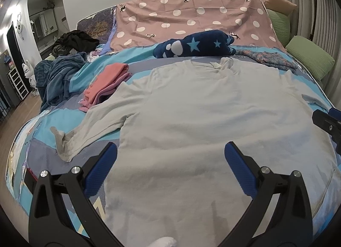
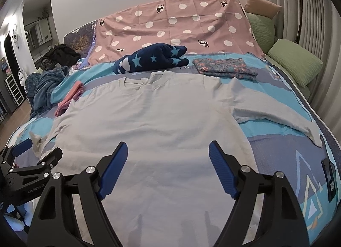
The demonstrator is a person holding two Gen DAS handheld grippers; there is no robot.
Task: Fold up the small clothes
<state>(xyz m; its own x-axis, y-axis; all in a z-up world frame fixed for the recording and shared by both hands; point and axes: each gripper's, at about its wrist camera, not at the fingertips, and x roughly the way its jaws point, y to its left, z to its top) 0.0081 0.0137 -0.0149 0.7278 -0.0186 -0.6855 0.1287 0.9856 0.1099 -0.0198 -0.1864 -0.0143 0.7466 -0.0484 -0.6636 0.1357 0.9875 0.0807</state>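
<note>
1. The pale long-sleeved shirt [image 2: 149, 119] is lying flat on the bed [image 2: 287, 144], both sleeves spread out, not yet folded.
2. The left gripper [image 1: 170, 153] and right gripper [image 2: 168, 151] are hovering over its hem, jaws apart, gripping nothing.
3. Folded pink clothes [image 1: 108, 81] and a folded floral garment [image 2: 226, 67] are sitting nearby, seemingly finished.

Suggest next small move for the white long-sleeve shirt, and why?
Probably bring the left gripper over to the left sleeve and fold it across the body. The white shirt lies flat, both sleeves spread out, and both grippers' jaws stand open with nothing held.
</note>
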